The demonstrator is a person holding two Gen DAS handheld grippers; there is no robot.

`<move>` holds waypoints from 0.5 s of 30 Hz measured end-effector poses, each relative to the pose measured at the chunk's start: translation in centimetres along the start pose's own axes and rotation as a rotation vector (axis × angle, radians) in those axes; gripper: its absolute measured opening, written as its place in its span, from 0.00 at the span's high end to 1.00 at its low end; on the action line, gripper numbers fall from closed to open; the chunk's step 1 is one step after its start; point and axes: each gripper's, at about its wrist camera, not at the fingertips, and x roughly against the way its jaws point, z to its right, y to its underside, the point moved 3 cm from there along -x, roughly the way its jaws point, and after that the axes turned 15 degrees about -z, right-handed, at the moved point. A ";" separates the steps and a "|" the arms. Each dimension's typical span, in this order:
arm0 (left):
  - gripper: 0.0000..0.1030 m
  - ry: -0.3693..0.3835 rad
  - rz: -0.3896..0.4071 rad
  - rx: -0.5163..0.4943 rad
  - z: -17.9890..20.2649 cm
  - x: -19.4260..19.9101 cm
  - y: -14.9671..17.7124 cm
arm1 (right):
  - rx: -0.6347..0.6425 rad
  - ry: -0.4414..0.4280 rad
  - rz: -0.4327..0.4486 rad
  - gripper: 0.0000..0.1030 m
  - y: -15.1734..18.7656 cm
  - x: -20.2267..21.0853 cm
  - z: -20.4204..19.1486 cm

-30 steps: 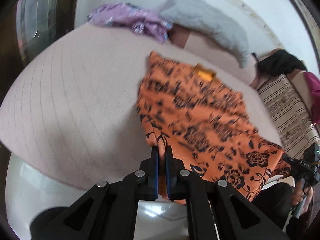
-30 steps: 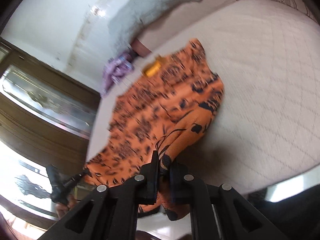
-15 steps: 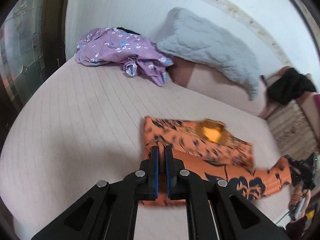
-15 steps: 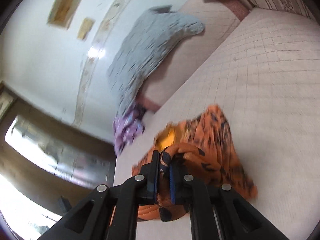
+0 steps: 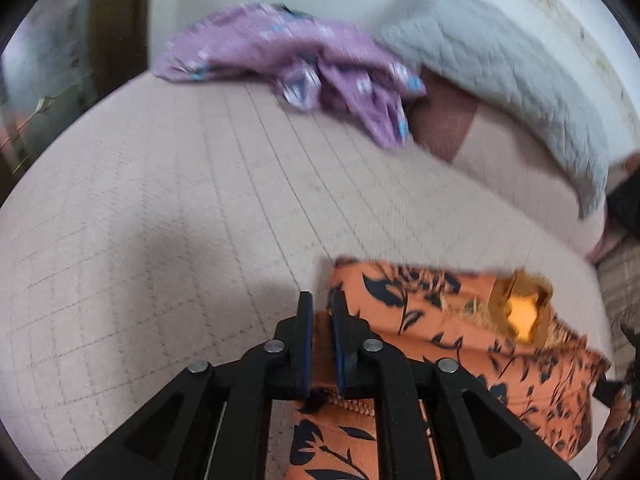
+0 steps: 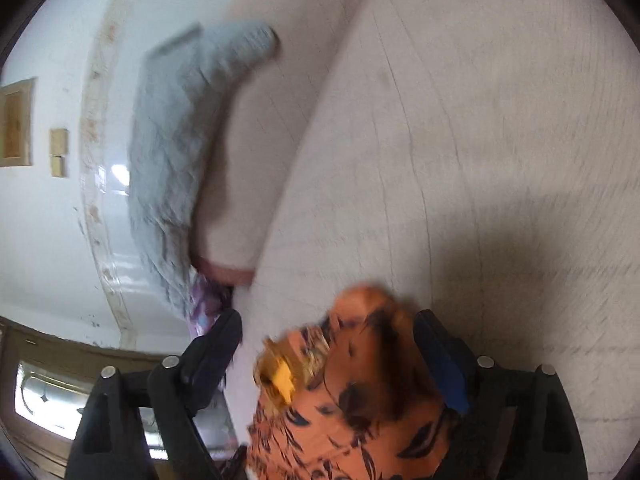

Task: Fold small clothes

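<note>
Orange garment (image 5: 460, 344) on bed (image 5: 160, 208): thin, limp, light; take by hems. Left claw (image 5: 320, 312) narrowly parted, seemingly gripping nothing; right claw (image 6: 328, 340) wide open, empty.

the left gripper (image 5: 320, 312) sits at bottom centre of the frame, its two black fingers (image 5: 301, 332) nearly together with a narrow slit between them, orange cloth showing in the slit. the orange flowered garment (image 5: 460, 344) lies folded at lower right on the pale quilted bed (image 5: 160, 220), a yellow tag (image 5: 524, 314) at its upper right edge. a crumpled purple garment (image 5: 304, 60) lies at upper centre, touching a grey pillow (image 5: 500, 64) at upper right. everything is blurred.
</note>
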 end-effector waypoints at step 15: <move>0.82 -0.148 -0.096 -0.234 4.3 3.0 8.9 | 0.375 0.336 -0.417 0.81 11.2 -4.3 -3.6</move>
